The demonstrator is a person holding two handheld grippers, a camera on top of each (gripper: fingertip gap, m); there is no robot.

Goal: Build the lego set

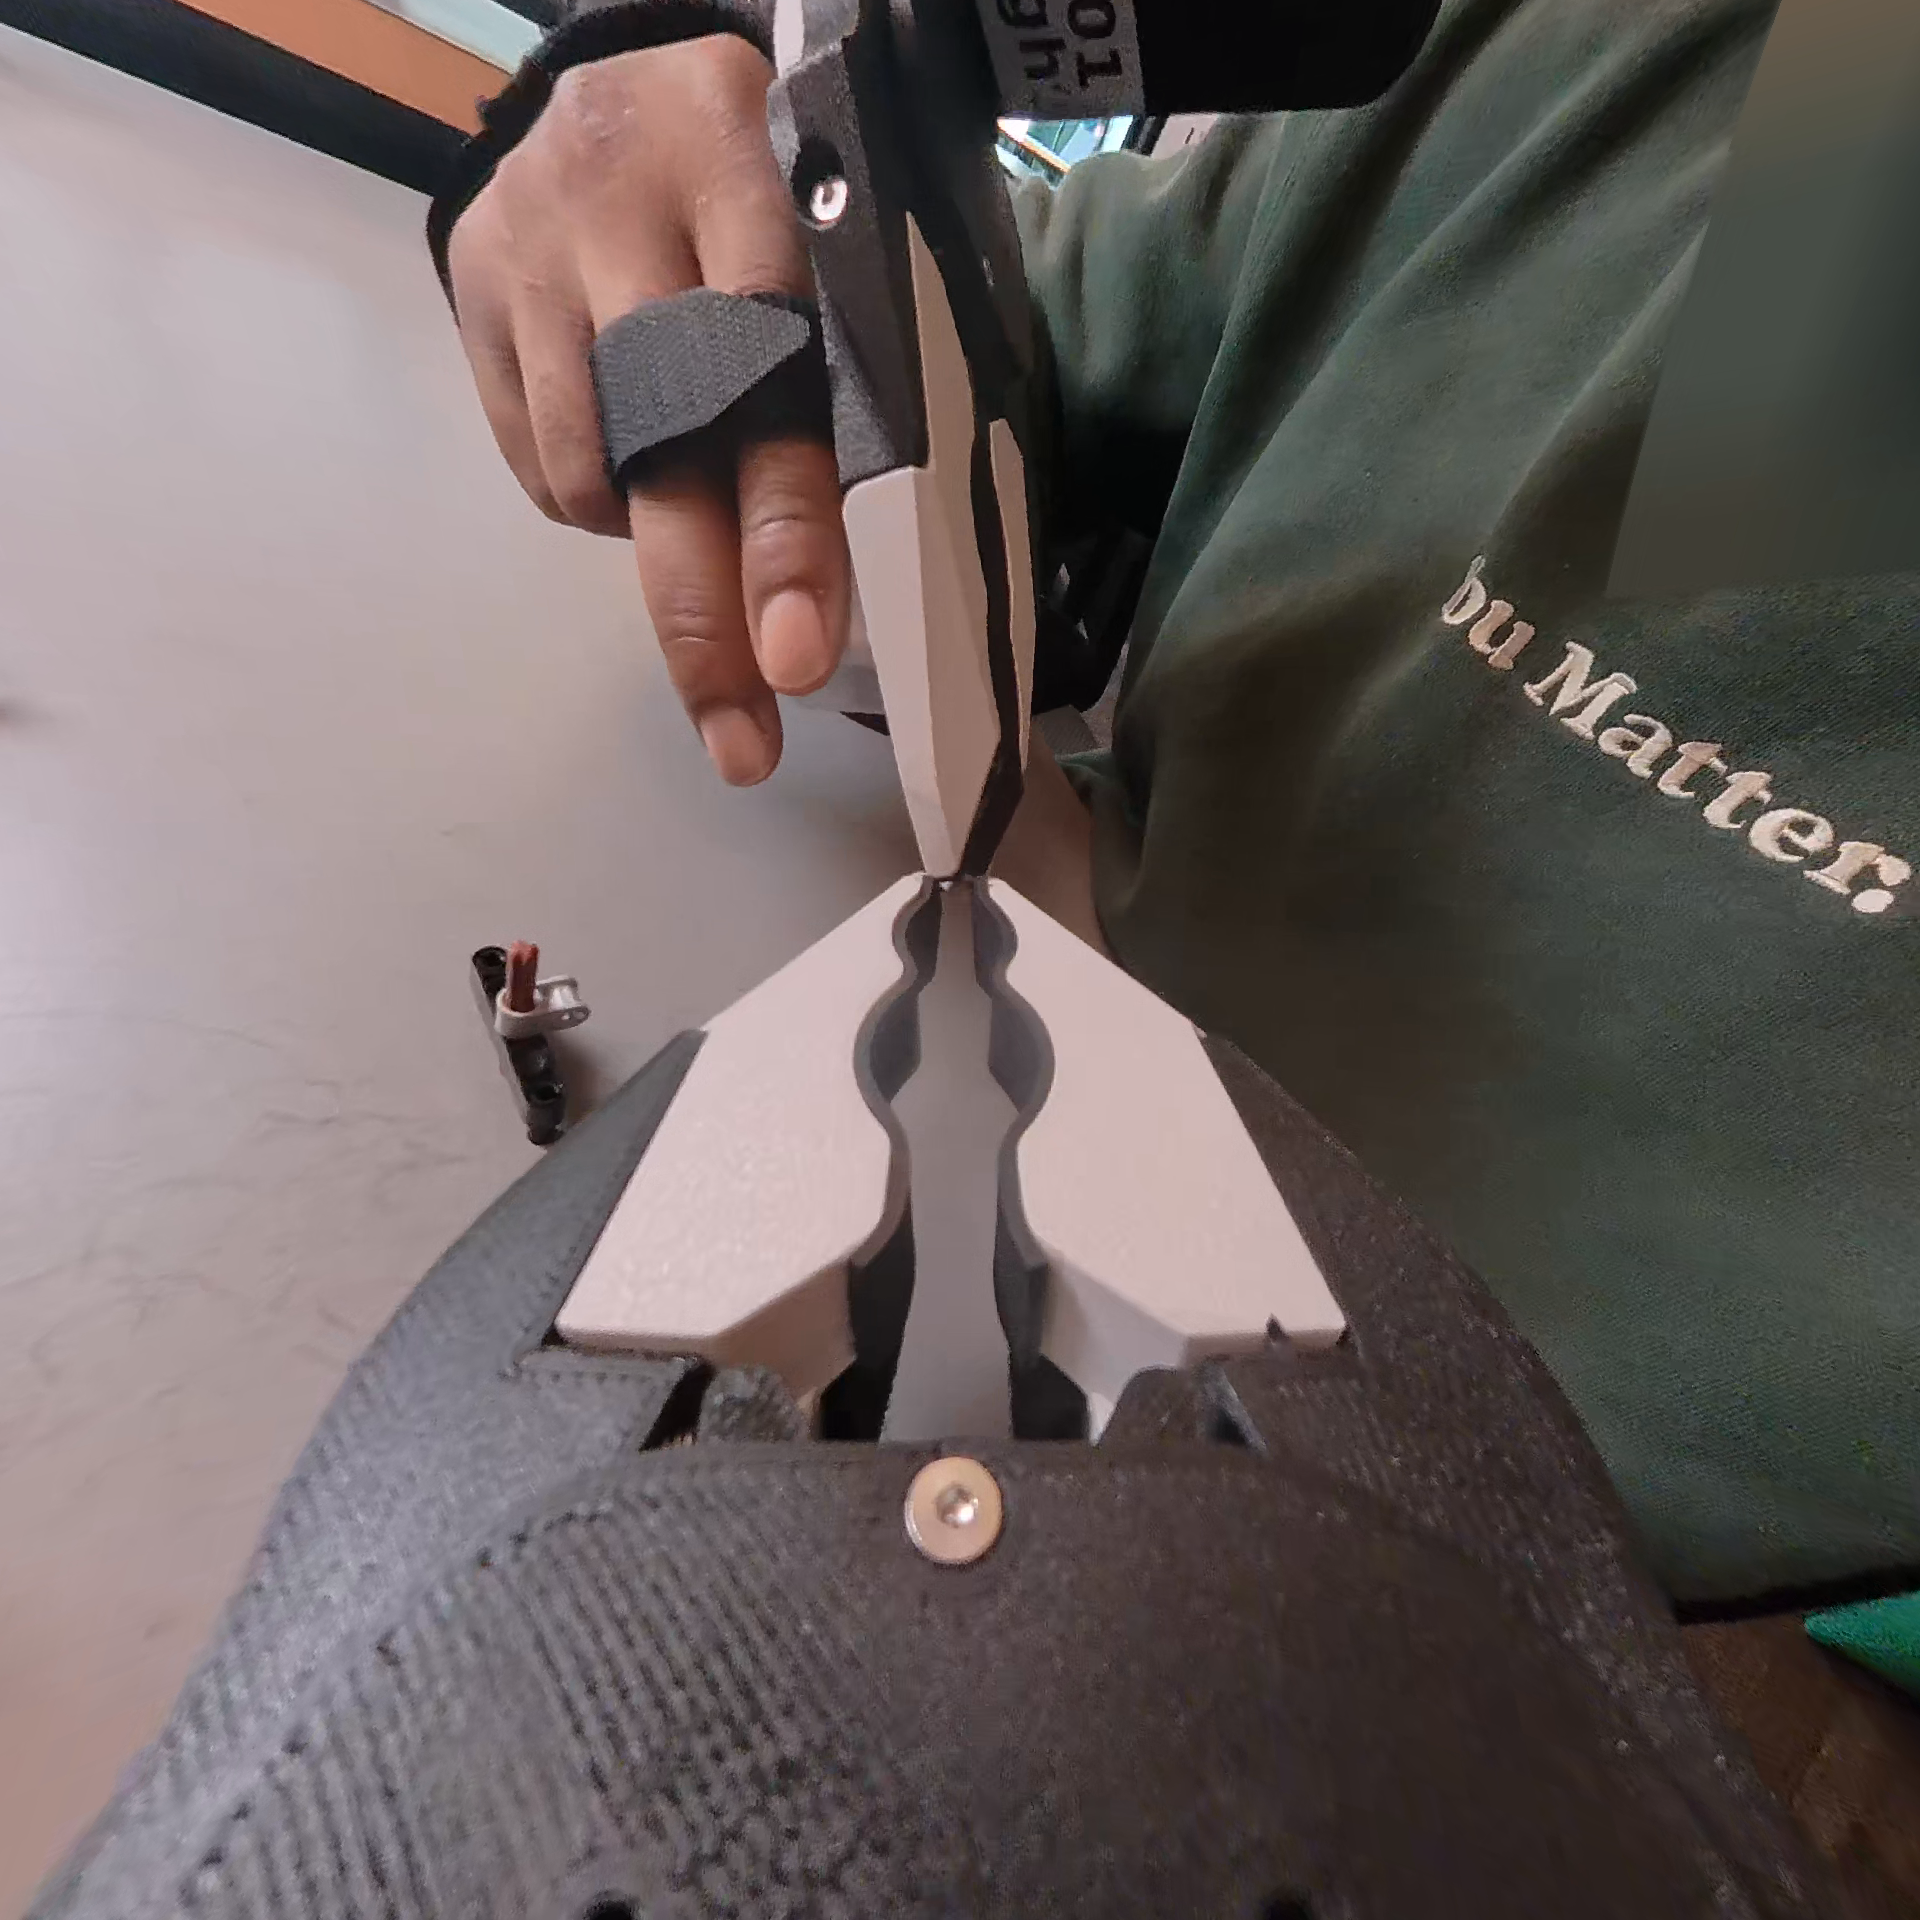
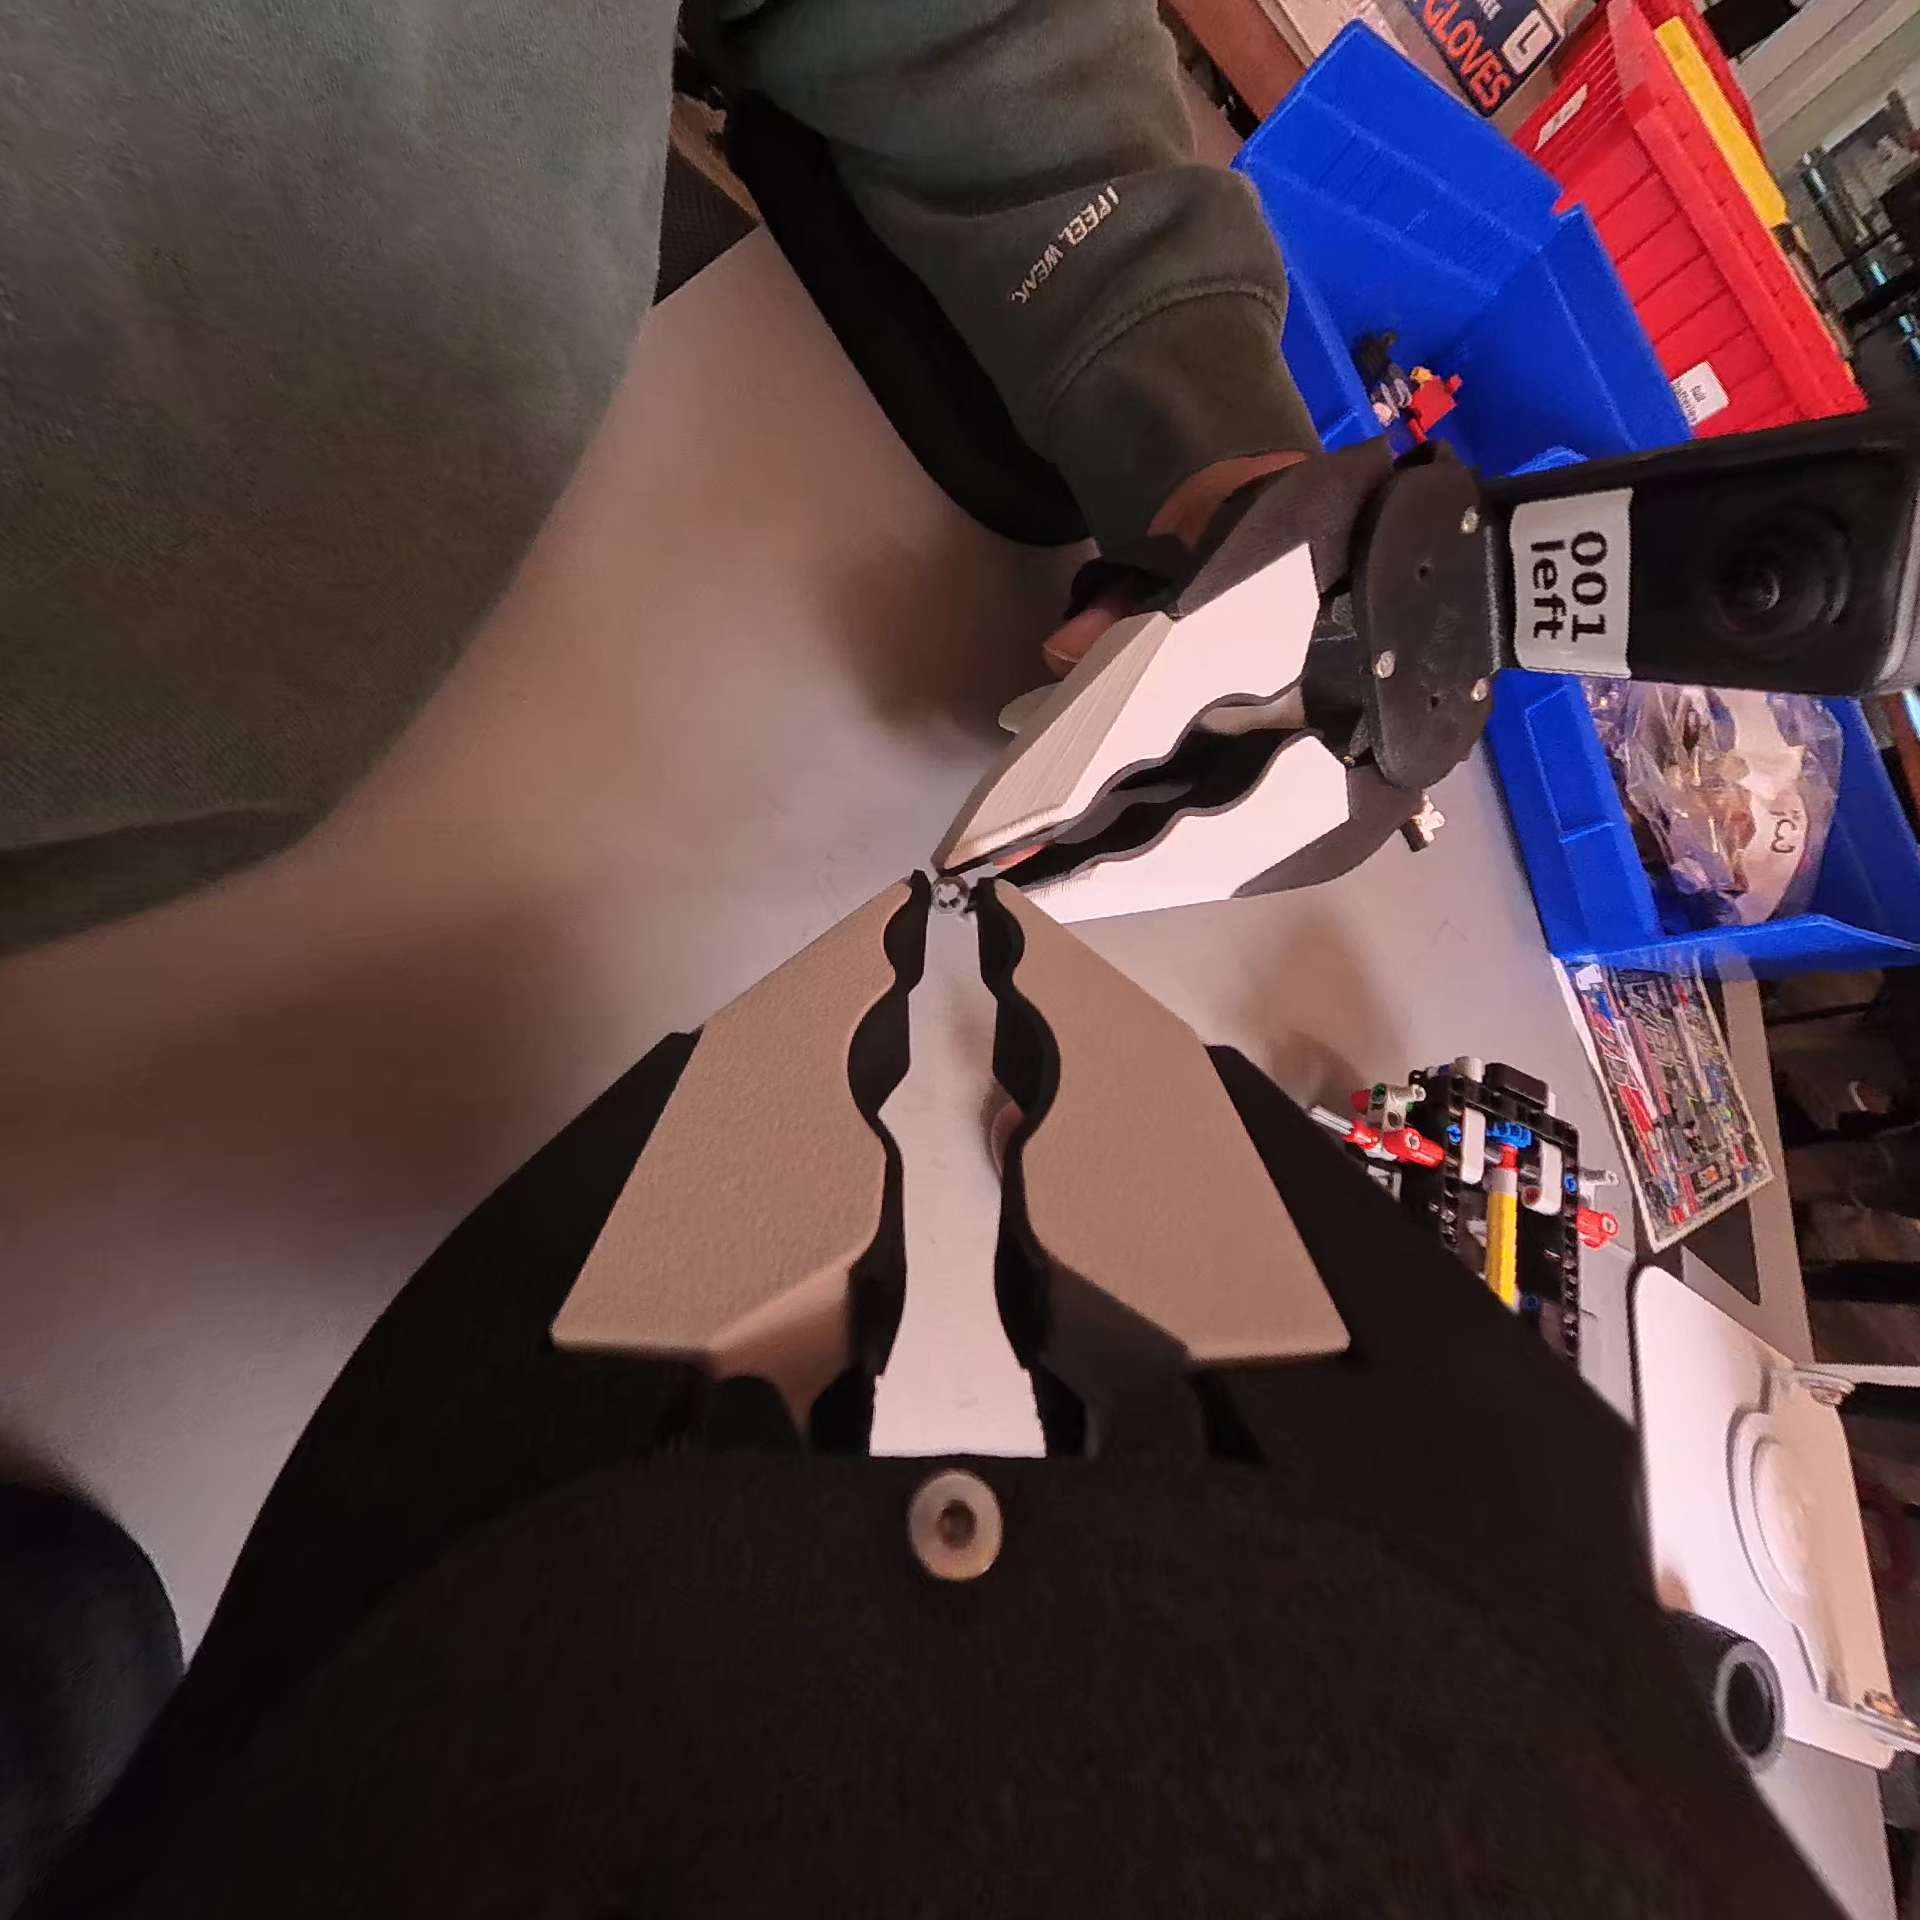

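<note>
Both grippers meet tip to tip above the table (image 2: 727, 644); the right gripper (image 2: 951, 894) has its jaws nearly closed, pinching a tiny grey connector piece (image 2: 951, 896); the left gripper (image 1: 951, 883) looks drawn almost together on the same piece, though whether it truly grips cannot be told. A clean hand-over probably needs one grip firm before the other loosens. The half-built lego model (image 2: 1486, 1184) lies at four o'clock; the piece's shape is too small to make out.
</note>
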